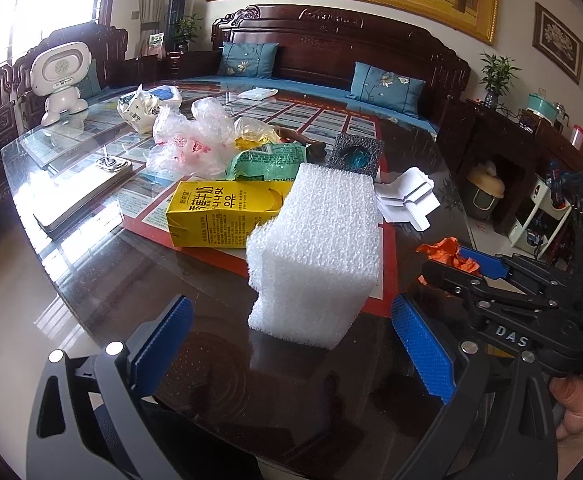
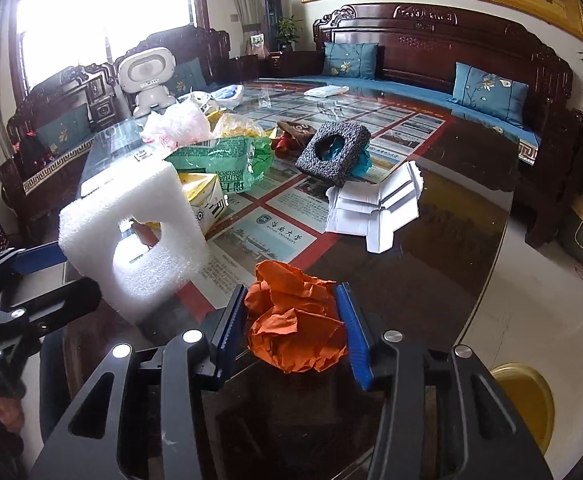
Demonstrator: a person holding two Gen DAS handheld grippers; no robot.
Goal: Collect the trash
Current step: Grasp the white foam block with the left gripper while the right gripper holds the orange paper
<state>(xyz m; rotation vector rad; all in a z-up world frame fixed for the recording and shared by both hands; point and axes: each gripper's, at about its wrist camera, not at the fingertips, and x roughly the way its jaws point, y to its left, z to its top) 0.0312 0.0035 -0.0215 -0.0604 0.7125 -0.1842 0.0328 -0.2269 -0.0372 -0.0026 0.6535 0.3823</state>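
Note:
A white foam block (image 1: 315,256) with a square hole stands upright on the glass table (image 1: 103,264), just ahead of my open left gripper (image 1: 291,340); its blue pads (image 1: 163,336) sit wide on either side, not touching. It also shows in the right wrist view (image 2: 139,224). My right gripper (image 2: 291,320) is shut on a crumpled orange paper (image 2: 295,320), also seen in the left wrist view (image 1: 447,254). Behind lie a yellow milk carton (image 1: 219,216), a green wrapper (image 1: 267,160), a black foam block (image 2: 331,152) and folded white card (image 2: 375,204).
Clear plastic bags (image 1: 191,136), a phone (image 1: 111,166), a white robot toy (image 1: 61,80) and a wooden sofa with blue cushions (image 1: 387,84) lie further back. A yellow bin (image 2: 523,400) stands on the floor below the table's right edge.

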